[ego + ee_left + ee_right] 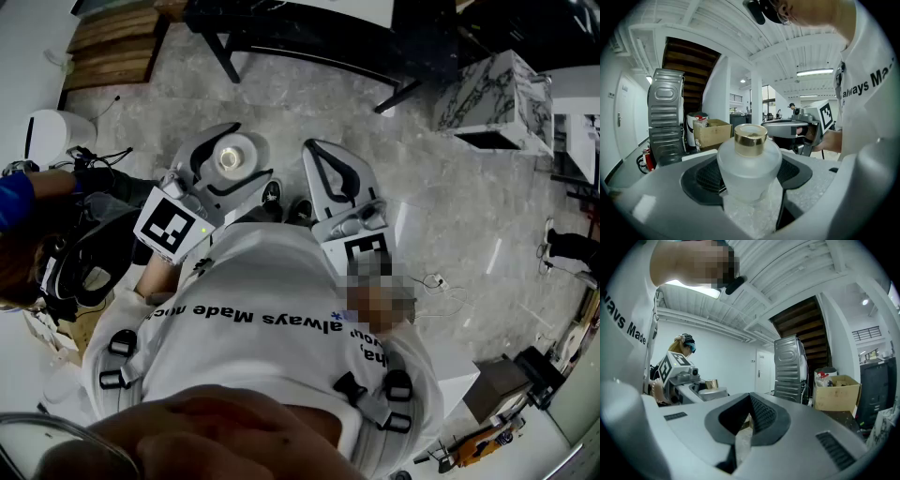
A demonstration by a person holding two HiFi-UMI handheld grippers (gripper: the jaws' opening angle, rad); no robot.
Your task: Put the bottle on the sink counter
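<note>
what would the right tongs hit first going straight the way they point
Ahead of the right tongs the way looks free to the far wall by the door, left of the grey machines; depth is unclear.

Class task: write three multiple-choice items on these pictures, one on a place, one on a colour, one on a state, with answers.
1. Where is the bottle? A in the left hand-held gripper; B on a chair; C on a shelf.
2. What colour is its cap? A black; B gold; C red.
3. How do the right hand-held gripper's jaws stand? A wide apart; B on the bottle; C together, empty.
Answers: A, jaws clamp it; B, it shines gold; C, they meet, nothing between.
</note>
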